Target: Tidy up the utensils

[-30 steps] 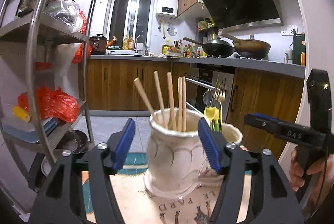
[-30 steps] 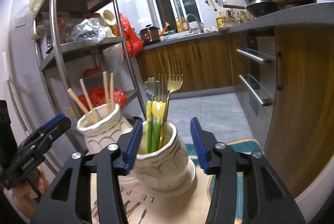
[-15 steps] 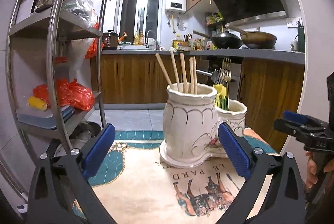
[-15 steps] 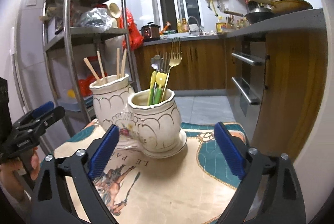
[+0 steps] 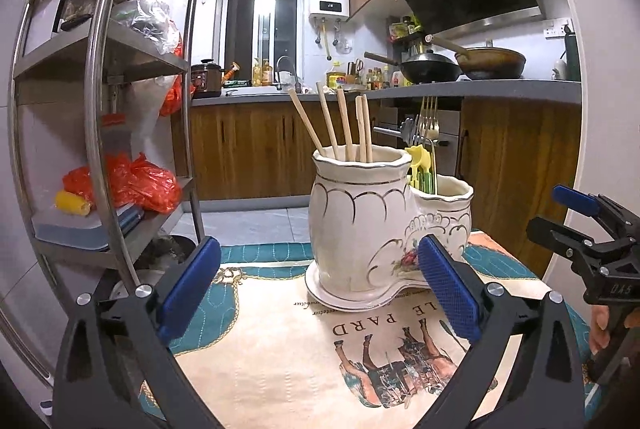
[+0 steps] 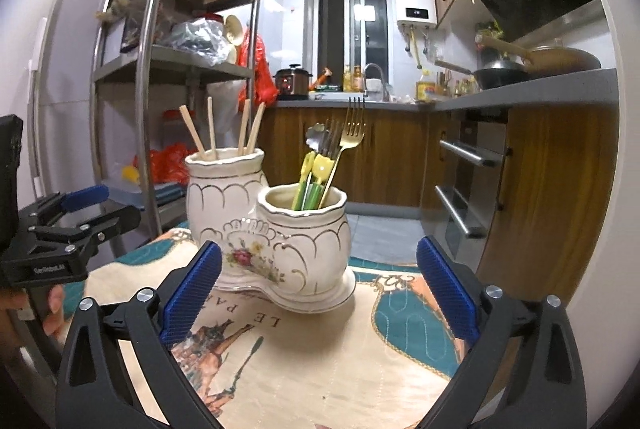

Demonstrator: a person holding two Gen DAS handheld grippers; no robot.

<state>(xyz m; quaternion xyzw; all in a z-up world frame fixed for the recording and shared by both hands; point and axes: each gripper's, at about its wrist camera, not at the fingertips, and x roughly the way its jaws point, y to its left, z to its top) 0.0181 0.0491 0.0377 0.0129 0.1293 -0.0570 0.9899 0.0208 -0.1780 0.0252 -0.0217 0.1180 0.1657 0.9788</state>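
A white ceramic double utensil holder (image 5: 360,229) stands on a printed cloth; it also shows in the right wrist view (image 6: 264,229). Its taller pot holds several wooden chopsticks (image 5: 340,125). Its lower pot (image 6: 304,225) holds forks and green and yellow handled utensils (image 6: 320,169). My left gripper (image 5: 316,285) is open and empty, a little in front of the holder. My right gripper (image 6: 320,289) is open and empty, also just short of the holder. Each gripper shows from the side in the other's view, the right one (image 5: 588,225) and the left one (image 6: 68,225).
A metal shelf rack (image 5: 112,109) with bags and boxes stands to the left. Wooden cabinets and a grey counter (image 5: 480,89) with woks run along the back and right. The cloth (image 5: 304,349) covers a small table.
Both grippers have opened wide and drawn back from the holder, which now stands free on the cloth.
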